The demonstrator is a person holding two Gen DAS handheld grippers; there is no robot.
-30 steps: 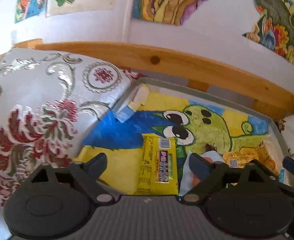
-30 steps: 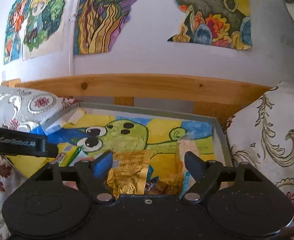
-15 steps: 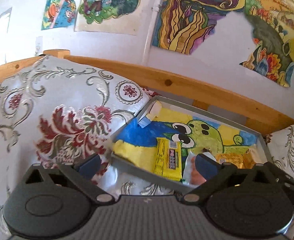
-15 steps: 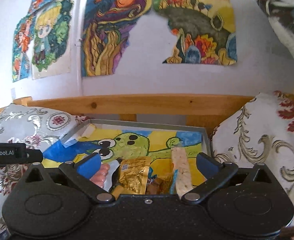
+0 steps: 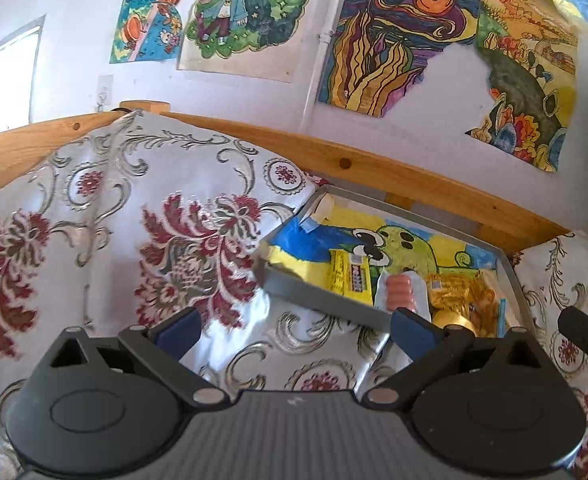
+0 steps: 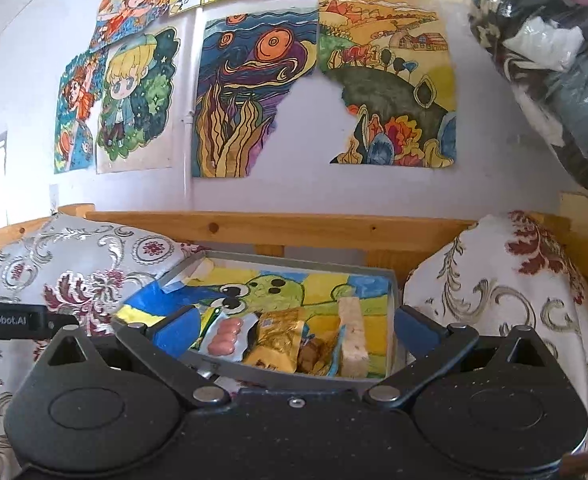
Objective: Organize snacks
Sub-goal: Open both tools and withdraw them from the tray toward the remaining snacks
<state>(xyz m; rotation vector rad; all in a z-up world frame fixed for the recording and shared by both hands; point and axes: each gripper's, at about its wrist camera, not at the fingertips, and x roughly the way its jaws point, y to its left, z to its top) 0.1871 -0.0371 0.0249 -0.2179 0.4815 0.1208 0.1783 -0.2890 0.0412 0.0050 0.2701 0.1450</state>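
Note:
A grey tray [image 5: 318, 298] [image 6: 277, 372] lined with a cartoon drawing lies between two cushions. Side by side in it are a yellow bar [image 5: 350, 276], a clear pack of pink sausages [image 5: 402, 290] [image 6: 225, 334], gold foil packets [image 5: 462, 296] [image 6: 277, 336] and a pale wafer bar [image 6: 352, 332]. My left gripper [image 5: 296, 326] hangs open over the patterned cloth, short of the tray's near rim. My right gripper [image 6: 294, 330] is also open and empty, held just before the tray with the snacks showing between its fingers.
Flowered cushions flank the tray, one at the left [image 5: 133, 232] and one at the right [image 6: 506, 288]. A wooden rail [image 6: 294, 230] runs behind, under a wall of drawings. A bundle of clothes in plastic [image 6: 554, 60] hangs at the upper right.
Both grippers have drawn back and up from the tray, so it looks smaller and farther. The snacks lie where they were. Both jaws stay open.

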